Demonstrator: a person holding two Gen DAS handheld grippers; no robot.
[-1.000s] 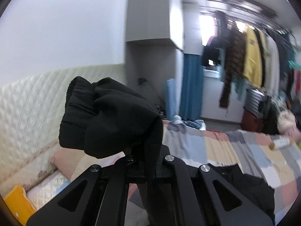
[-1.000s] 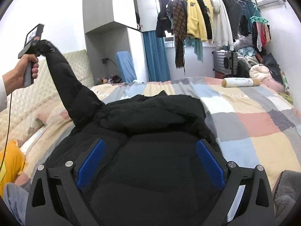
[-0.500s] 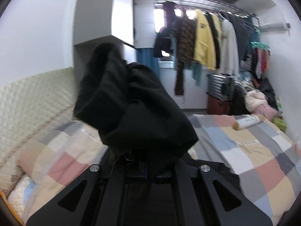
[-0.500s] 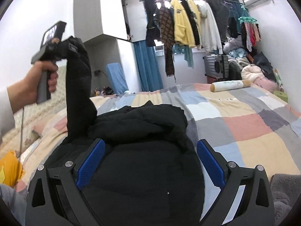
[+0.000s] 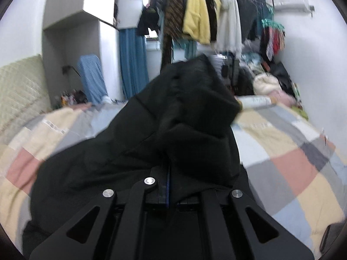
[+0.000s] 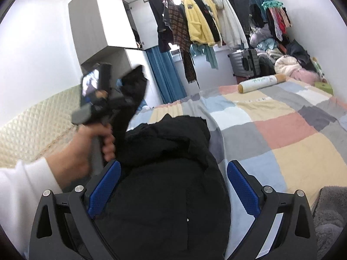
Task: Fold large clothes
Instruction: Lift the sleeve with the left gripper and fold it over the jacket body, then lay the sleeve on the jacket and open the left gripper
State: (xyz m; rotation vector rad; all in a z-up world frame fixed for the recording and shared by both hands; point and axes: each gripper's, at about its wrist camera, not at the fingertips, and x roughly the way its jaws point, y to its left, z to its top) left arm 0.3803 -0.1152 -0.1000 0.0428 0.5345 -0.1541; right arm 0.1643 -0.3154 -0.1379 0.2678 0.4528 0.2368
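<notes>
A large black padded jacket (image 6: 164,186) lies on the checked bedspread (image 6: 282,134), its hood bunched at the far end. My left gripper (image 5: 168,186) is shut on the jacket's black sleeve (image 5: 184,117), which drapes over its fingers and hides the tips. In the right wrist view the left gripper (image 6: 121,104) holds that sleeve (image 6: 130,99) up above the jacket's left side. My right gripper (image 6: 171,184) is open, its blue pads (image 6: 104,188) on either side of the jacket body, holding nothing.
A rack of hanging clothes (image 6: 201,21) fills the back of the room. A rolled cylinder pillow (image 6: 260,82) lies at the bed's far edge. A quilted headboard (image 6: 32,125) runs along the left. A grey fleece (image 6: 329,216) lies at lower right.
My left gripper has swung the sleeve from the headboard side rightward and inward over the jacket body. The right gripper has stayed open over the jacket.
</notes>
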